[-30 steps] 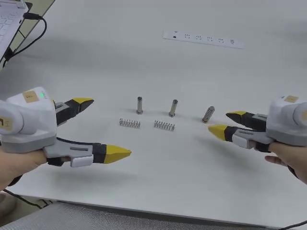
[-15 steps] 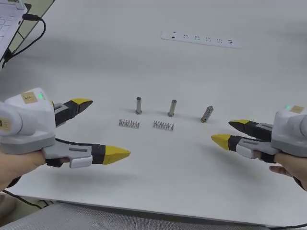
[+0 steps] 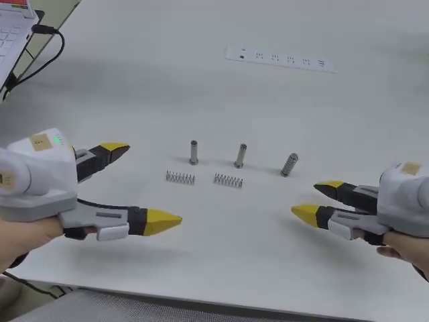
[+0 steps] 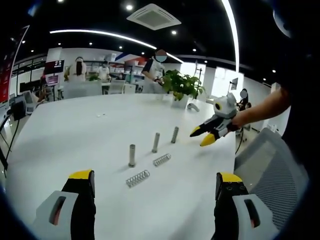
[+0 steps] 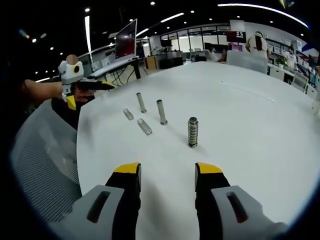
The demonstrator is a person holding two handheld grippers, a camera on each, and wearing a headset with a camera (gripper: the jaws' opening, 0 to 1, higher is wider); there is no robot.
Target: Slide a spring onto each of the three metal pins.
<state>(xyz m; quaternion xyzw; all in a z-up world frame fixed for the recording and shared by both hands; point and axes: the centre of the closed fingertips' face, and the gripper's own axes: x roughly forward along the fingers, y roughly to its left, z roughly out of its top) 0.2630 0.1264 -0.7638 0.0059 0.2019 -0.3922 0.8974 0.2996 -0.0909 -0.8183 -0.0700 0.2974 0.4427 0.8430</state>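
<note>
Three metal pins stand in a row on the white table. The left pin (image 3: 194,151) and the middle pin (image 3: 240,155) are bare. The right pin (image 3: 289,164) carries a spring. Two loose springs lie in front: one (image 3: 179,177) near the left pin, one (image 3: 228,180) near the middle pin. My left gripper (image 3: 141,184) is open at the near left, well short of the springs. My right gripper (image 3: 316,200) is open at the near right, below the sprung pin (image 5: 193,131), with nothing between its jaws. The bare pins (image 4: 132,155) and loose springs (image 4: 137,178) lie ahead of the left jaws.
A white power strip (image 3: 280,59) lies at the far side of the table. A laptop corner and a black cable (image 3: 47,47) sit at the far left. The table's near edge runs just below both hands. People stand at desks far behind.
My right gripper has drawn back toward me and down, away from the sprung pin, still open. The left gripper has barely moved. The camera shifted slightly.
</note>
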